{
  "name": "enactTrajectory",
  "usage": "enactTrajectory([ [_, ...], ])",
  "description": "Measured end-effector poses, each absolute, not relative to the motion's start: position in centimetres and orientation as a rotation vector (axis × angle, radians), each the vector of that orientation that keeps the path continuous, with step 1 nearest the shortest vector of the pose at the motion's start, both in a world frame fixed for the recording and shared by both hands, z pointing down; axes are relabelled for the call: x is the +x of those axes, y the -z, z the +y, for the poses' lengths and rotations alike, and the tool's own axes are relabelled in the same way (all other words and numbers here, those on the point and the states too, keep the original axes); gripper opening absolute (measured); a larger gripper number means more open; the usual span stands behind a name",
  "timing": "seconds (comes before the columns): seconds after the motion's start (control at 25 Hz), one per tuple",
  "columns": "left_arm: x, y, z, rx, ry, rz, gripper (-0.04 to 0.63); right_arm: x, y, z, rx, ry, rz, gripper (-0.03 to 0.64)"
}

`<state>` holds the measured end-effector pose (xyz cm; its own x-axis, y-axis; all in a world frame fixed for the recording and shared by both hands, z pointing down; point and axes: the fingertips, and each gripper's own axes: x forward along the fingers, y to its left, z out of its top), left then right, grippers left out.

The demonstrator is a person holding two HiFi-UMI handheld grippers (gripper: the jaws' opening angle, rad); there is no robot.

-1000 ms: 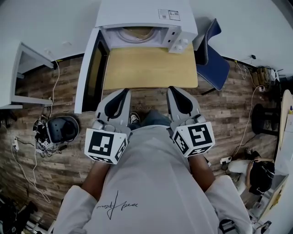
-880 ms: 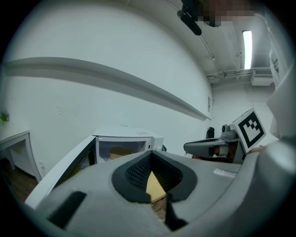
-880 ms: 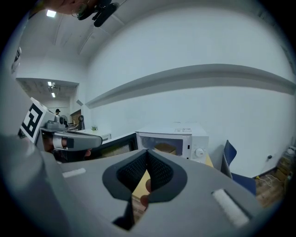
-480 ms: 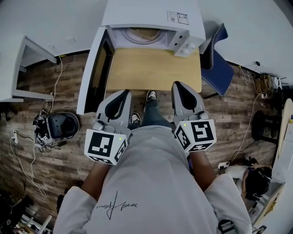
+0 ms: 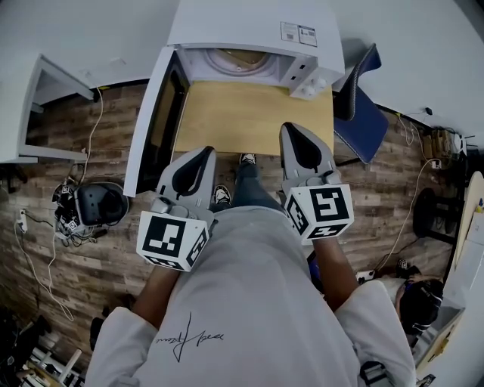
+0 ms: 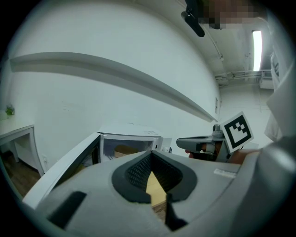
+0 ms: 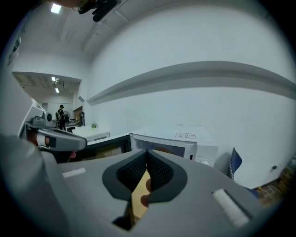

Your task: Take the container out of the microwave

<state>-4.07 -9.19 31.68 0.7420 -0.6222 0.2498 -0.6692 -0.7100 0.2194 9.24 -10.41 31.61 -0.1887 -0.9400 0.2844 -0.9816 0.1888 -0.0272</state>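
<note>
White microwave (image 5: pixel 249 26) at twelve o'clock holds the container (image 5: pixel 236 57); left gripper (image 5: pixel 200 153) and right gripper (image 5: pixel 293 130), both closed on nothing, may shove it deeper unless opened.

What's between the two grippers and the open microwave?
Head view: only bare wooden tabletop lies between the left gripper, right gripper and the microwave.

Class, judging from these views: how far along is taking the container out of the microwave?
Done: the microwave has its door open. In hand: nothing; the left gripper and right gripper are shut and empty, both well short of the microwave. Left: reach in, grip the container inside, bring it out.
</note>
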Motion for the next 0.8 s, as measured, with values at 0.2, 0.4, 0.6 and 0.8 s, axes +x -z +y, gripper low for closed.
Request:
enactTrajectory([
  [0.2,-3.7,-31.9,-10.2,2.634,-0.245,-1.017,-0.006,9.6,-32.7,-12.1,1.809,-0.305,-2.25,0.02],
  [0.4,-2.7,-32.3,-11.6,2.622,-0.257,-1.018,-0.006,10.3,-33.7,-14.3,1.771,-0.304,-2.242,0.035],
  [0.6,-1.7,-32.5,-12.8,2.614,-0.265,-1.013,-0.006,10.8,-34.9,-16.4,1.72,-0.299,-2.225,0.038],
  [0.8,-1.0,-32.8,-14.0,2.6,-0.274,-1.019,-0.007,11.0,-36.3,-18.6,1.664,-0.262,-2.199,0.048],
])
